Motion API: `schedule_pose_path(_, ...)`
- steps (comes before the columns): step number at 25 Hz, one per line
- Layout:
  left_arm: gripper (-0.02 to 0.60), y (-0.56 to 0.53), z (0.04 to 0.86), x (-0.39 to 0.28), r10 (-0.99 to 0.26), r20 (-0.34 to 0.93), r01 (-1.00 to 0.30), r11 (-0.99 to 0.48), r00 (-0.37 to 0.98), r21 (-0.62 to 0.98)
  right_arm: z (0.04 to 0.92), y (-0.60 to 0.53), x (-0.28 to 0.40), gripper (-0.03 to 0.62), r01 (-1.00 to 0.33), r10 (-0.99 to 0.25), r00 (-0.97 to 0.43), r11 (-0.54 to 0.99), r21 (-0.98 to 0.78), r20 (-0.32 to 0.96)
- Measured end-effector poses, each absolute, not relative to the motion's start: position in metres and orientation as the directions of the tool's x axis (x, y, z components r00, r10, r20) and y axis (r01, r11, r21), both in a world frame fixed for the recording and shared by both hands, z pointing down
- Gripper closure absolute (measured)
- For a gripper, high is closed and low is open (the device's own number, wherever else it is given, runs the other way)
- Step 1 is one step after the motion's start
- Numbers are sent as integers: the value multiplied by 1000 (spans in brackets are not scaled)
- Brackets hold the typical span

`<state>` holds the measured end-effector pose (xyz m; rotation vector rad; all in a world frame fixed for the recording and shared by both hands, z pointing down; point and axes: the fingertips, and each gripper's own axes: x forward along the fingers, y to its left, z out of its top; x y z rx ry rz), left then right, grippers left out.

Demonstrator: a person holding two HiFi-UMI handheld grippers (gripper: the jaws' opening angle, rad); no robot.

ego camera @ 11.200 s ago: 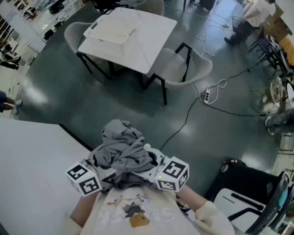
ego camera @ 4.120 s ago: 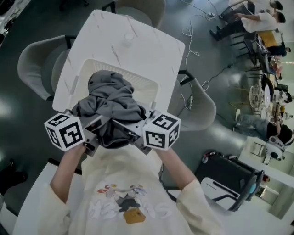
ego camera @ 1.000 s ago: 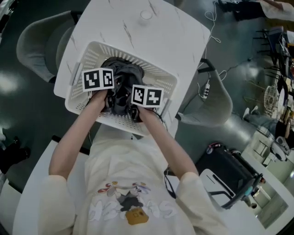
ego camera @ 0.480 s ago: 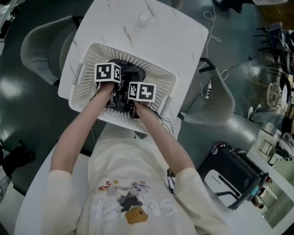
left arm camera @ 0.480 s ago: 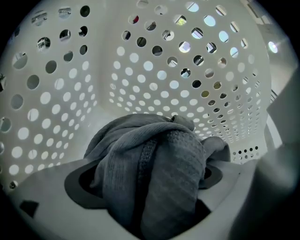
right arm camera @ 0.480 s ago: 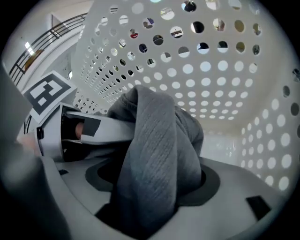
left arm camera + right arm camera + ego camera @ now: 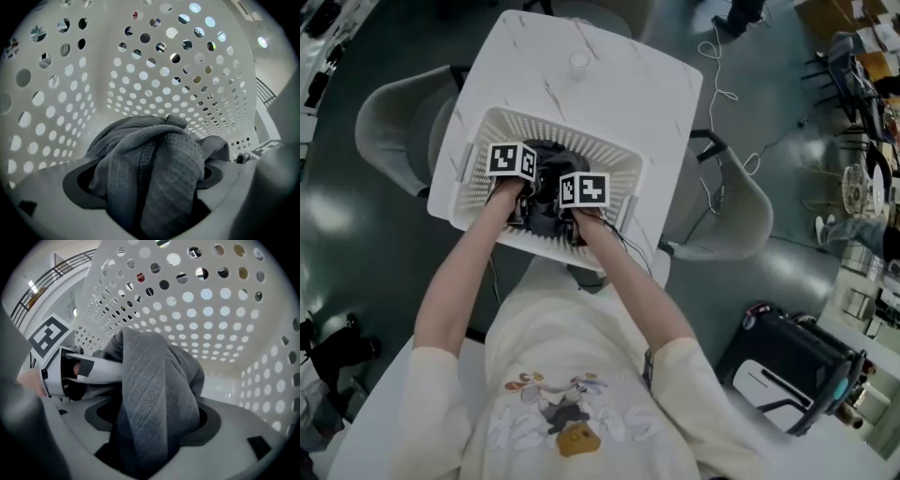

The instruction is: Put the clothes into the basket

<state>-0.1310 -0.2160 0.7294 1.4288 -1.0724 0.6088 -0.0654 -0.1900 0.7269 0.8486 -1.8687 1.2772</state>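
Observation:
The white perforated basket stands on a white marble table. Both grippers reach down into it, side by side. A bundle of grey clothes lies in the basket between and under them. In the left gripper view the grey knit heaps over the left gripper, whose jaws stand wide. The right gripper has just been opening its jaws, with a thick fold of the grey clothes draped between them. The left gripper's marker cube shows beside that fold. The pads are hidden under cloth.
The basket walls close in around both grippers. Grey chairs stand left and right of the table. A small round object sits on the tabletop beyond the basket. Cables trail over the dark floor.
The bundle, carried above the basket four seconds ago, now sits inside it. Over the last second both grippers stay low in the basket; the left marker cube has turned slightly.

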Motion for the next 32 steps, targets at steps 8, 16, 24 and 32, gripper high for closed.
schedule_pose_path(8,71,-215,706,-136,-278,877,-912,9,392,411,712,-191,-60,238,-830,-139,-520,317,-459,843)
schedule_pose_path(16,72,-214,662,-131,-333,870,-929,-195,365,315,678,-187,-54,238,-817,-164,-527,368,-444,834)
schedule_pose_path(24,72,-209,626,-121,-370,834,-908,-255,410,333,646,-186,-56,238,-818,-227,-519,411,-402,824)
schedule_pose_path(32,74,-204,586,-124,-455,777,-897,-286,435,335,609,-175,-67,238,-805,-281,-566,394,-445,775)
